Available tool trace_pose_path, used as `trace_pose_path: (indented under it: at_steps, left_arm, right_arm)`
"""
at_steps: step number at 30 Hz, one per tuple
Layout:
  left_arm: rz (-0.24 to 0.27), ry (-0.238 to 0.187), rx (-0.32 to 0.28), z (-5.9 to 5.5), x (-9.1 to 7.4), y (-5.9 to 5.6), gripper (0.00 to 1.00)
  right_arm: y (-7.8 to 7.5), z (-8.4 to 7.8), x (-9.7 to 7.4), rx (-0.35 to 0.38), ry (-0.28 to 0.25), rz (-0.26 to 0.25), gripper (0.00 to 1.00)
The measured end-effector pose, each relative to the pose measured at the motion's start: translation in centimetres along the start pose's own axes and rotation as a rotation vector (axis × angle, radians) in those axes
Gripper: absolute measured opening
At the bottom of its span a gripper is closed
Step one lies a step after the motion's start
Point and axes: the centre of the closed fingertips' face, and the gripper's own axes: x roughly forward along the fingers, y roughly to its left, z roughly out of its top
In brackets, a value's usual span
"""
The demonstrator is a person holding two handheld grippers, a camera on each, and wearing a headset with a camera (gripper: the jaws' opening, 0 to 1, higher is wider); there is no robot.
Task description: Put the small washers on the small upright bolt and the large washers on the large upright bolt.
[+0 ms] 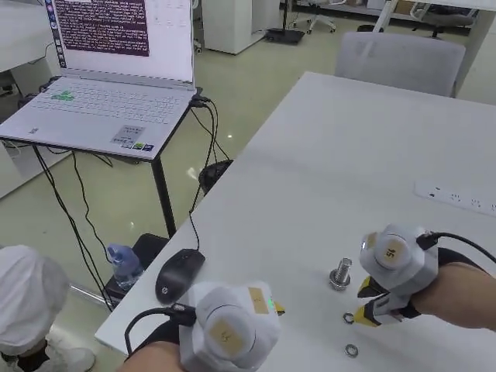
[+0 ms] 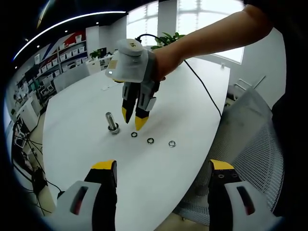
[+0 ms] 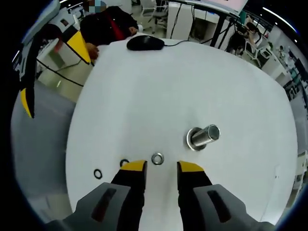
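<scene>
Upright silver bolt [image 1: 339,274], three loose washers [image 2: 150,140] flat just beside it

Silver bolt [image 3: 204,136], white table [image 1: 349,155], black mouse [image 1: 179,274], yellow-tipped right tool [image 3: 161,167]

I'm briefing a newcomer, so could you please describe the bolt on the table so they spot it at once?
On the white table, find the right gripper pointing down. Beside it the bolt stands head-down, threaded shank up, at one end of a short row of washers. It alone rises from the surface; the washers lie flat.
</scene>
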Motion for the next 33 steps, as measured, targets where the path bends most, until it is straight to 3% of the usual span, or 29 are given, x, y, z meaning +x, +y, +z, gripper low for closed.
trace_pose_path:
  at_steps: [21,33]
  left_arm:
    - [0.004,-0.007,-0.017,-0.2,0.1,-0.5,0.75]
    - [0.002,-0.005,-0.021,-0.6,0.0,-0.5,0.74]
  right_arm:
    - [0.3,-0.5,2.3,-0.013,0.032,0.02,0.24]
    - [0.3,-0.8,2.3,0.001,0.043,0.022,0.21]
